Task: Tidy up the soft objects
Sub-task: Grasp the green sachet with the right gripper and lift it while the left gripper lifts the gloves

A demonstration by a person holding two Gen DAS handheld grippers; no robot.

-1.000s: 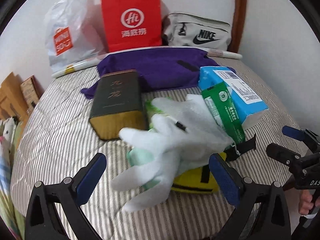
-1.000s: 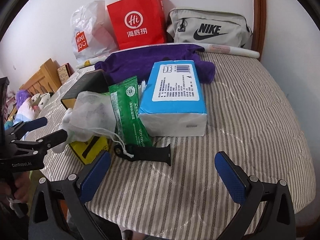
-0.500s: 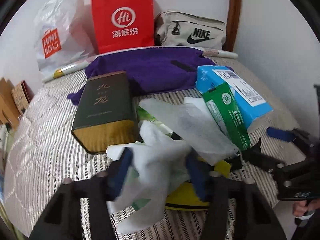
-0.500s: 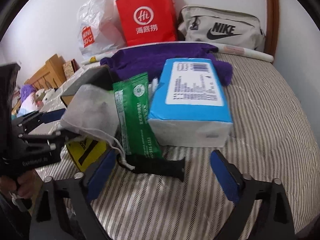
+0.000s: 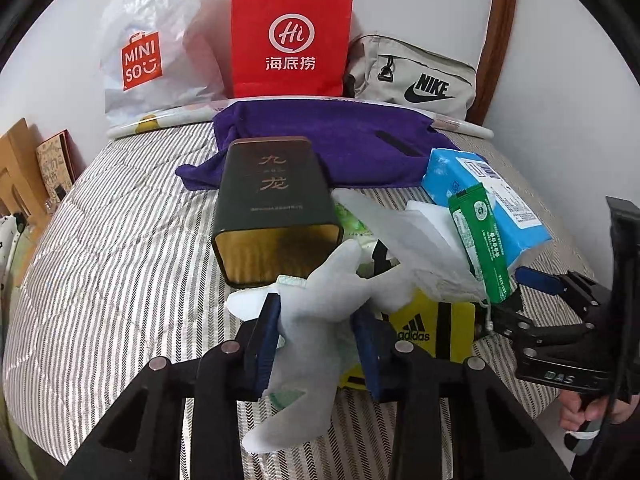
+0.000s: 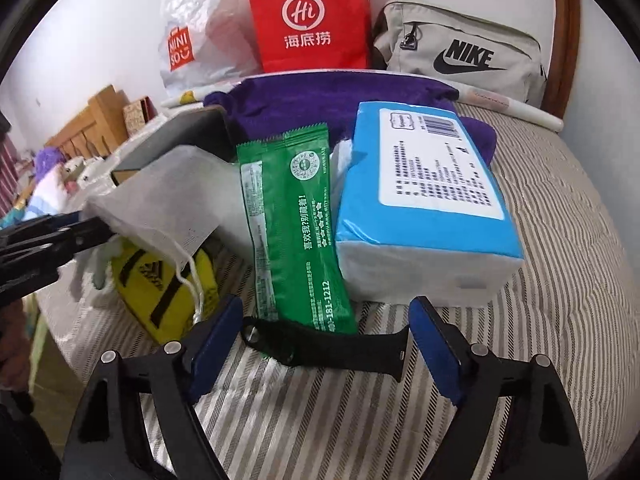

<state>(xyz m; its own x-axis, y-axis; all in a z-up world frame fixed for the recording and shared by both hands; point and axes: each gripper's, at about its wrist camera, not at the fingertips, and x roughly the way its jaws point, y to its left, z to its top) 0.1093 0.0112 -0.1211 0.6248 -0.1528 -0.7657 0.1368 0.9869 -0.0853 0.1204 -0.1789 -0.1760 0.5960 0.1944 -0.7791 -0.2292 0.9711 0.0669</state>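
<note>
1. Since 1 second ago the left gripper (image 5: 316, 336) has gone from wide open, short of the white glove (image 5: 316, 320), to straddling it; its 2 blue fingers (image 5: 266, 340) are closing and now press the glove's middle from both sides.
2. The right gripper (image 6: 324, 344) has come nearer the black strap (image 6: 340, 348) than it was 1 second ago. Its fingers (image 6: 436, 352) are closing yet stand apart, with the strap lying between them on the bed and no pad touching it.
3. Taking the yellow Adidas pouch (image 5: 432, 332) as landmark: the glove lies just left of it and partly over it, its fingertips splaying toward the camera and toward the dark tin.
4. A white drawstring bag (image 6: 168, 204) rests on top of the pouch, cord dangling.
5. The green sachet (image 6: 296, 232) leans just right of the pouch, its lower end over the strap.
6. The blue tissue pack (image 6: 424, 208) sits right of the pouch, touching the sachet.
7. The dark tin (image 5: 276, 208) lies behind the pouch to its left.
8. Further behind the pouch spreads a purple towel (image 5: 332, 136), then a Miniso bag (image 5: 156, 48), a red paper bag (image 5: 292, 36) and a Nike bag (image 5: 416, 80) along the wall.
9. All rests on the striped bed (image 5: 120, 248).
</note>
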